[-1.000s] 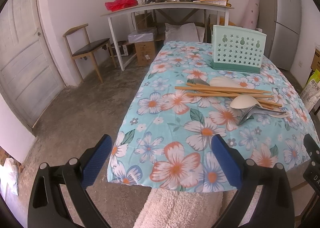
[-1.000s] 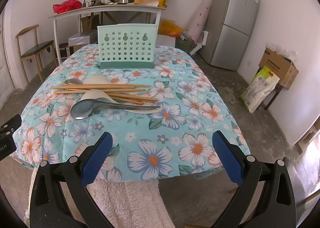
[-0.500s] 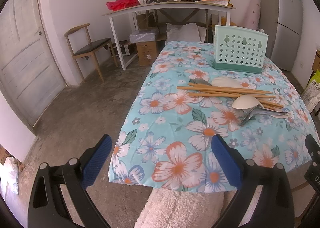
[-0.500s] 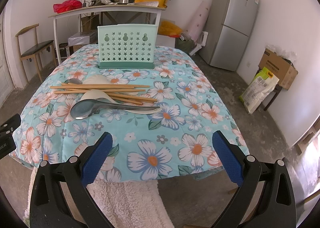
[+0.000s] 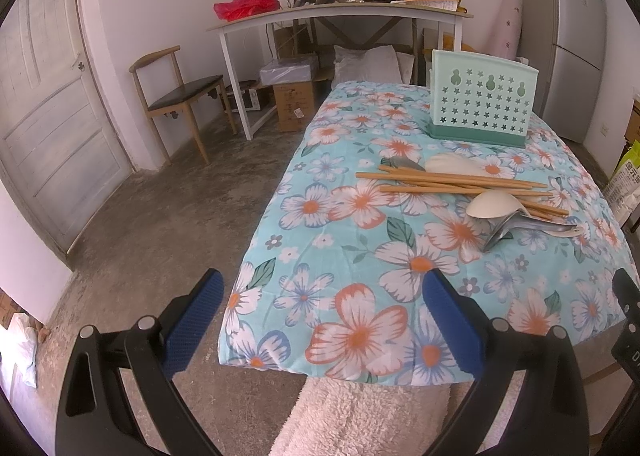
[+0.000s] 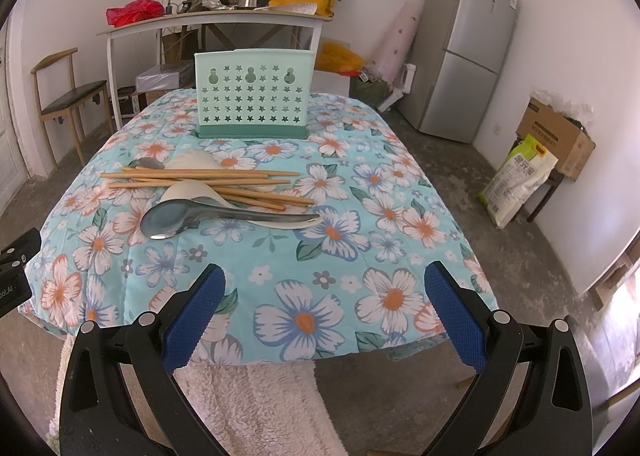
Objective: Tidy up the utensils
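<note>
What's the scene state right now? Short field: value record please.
surface: table with floral cloth
holder: mint star-perforated utensil holder, upright at the far end, no utensils visible in it
chopsticks: loose wooden chopsticks lying crosswise mid-table
metal spoon: metal spoon nearest the camera, handle resting over a white spoon
white spoons: white spoon in the pile, second white spoon behind the chopsticks
left gripper: left gripper open, empty, short of the near table edge
right gripper: right gripper open, empty, over the near edge
progress: nothing sorted yet

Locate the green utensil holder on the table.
The green utensil holder stands upright at the table's far end, centred in the right wrist view, beyond the chopsticks.
</note>
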